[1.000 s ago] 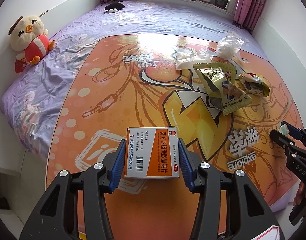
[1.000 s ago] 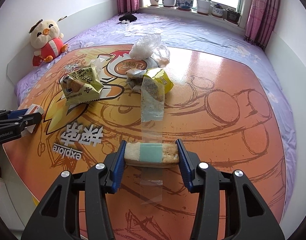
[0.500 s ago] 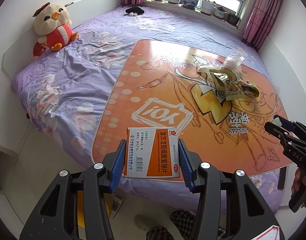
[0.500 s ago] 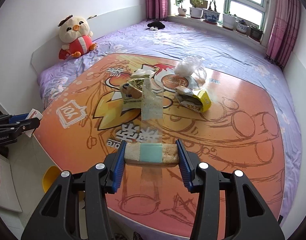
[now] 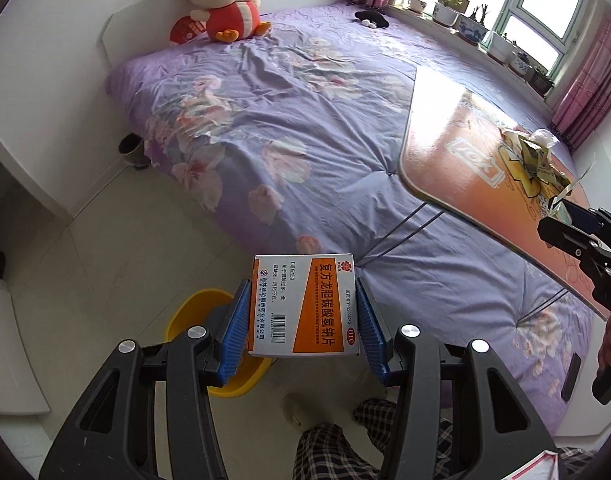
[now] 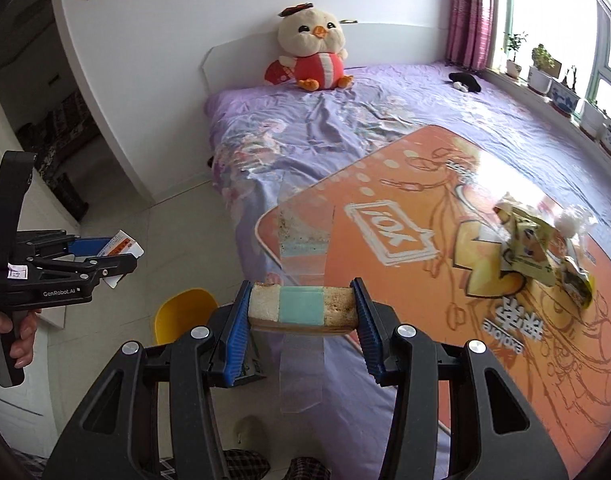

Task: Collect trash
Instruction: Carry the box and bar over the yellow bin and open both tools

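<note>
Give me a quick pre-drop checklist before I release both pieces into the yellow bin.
1. Left gripper clamps the medicine box: ok.
2. Right gripper clamps the cake slice with its clear wrapper: ok.
3. Box directly over the yellow bin: cannot tell; the box overlaps only the bin's right edge.
4. Cake over the bin: not ok, bin lies to its left.
5. Bin opening unobstructed: cannot tell, grippers hide most of it.
6. Trash left on orange mat: not ok, snack wrappers remain.

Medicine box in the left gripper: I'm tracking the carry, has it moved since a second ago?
Yes. The medicine box has left the orange board and now hangs over the floor, above the yellow bin.
</note>
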